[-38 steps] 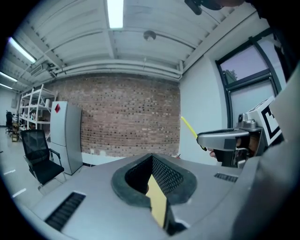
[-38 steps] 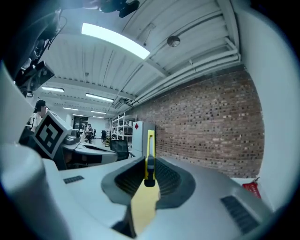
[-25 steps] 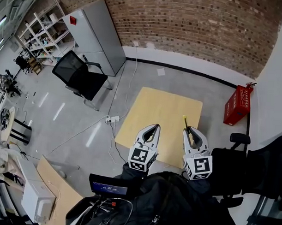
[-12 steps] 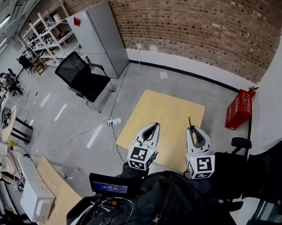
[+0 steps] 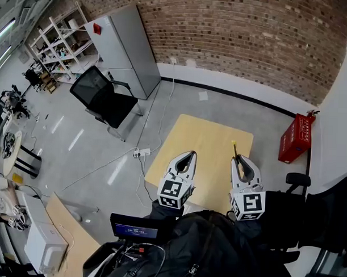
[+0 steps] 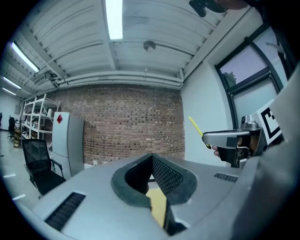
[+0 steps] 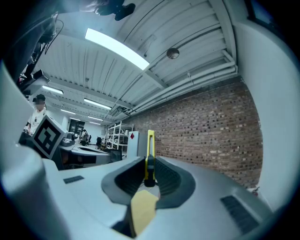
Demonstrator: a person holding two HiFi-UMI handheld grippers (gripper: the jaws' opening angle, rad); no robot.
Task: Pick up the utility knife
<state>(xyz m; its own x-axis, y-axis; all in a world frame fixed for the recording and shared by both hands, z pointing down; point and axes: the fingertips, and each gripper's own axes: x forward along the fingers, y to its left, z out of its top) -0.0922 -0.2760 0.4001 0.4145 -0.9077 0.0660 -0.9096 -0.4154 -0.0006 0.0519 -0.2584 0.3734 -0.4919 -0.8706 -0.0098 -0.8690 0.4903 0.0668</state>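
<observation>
The yellow utility knife (image 7: 149,154) stands clamped between the jaws of my right gripper (image 7: 151,176), its thin yellow end pointing up and away. In the head view the knife (image 5: 234,148) pokes out past the right gripper (image 5: 242,163), held above the right part of the light wooden table (image 5: 201,147). My left gripper (image 5: 186,159) hangs over the table's near left part, jaws shut with nothing between them. From the left gripper view, the left gripper (image 6: 152,176) is in front, with the right gripper and the knife (image 6: 196,127) off to the right.
A black office chair (image 5: 104,96) and a grey cabinet (image 5: 124,48) stand at the back left. A red crate (image 5: 295,137) sits by the brick wall at the right. Another black chair (image 5: 297,180) is close to the table's right side. A power strip (image 5: 141,153) lies on the floor.
The head view has drifted slightly, so the table and grippers sit a little lower and to the right. Both grippers keep the same pose, the knife still held.
</observation>
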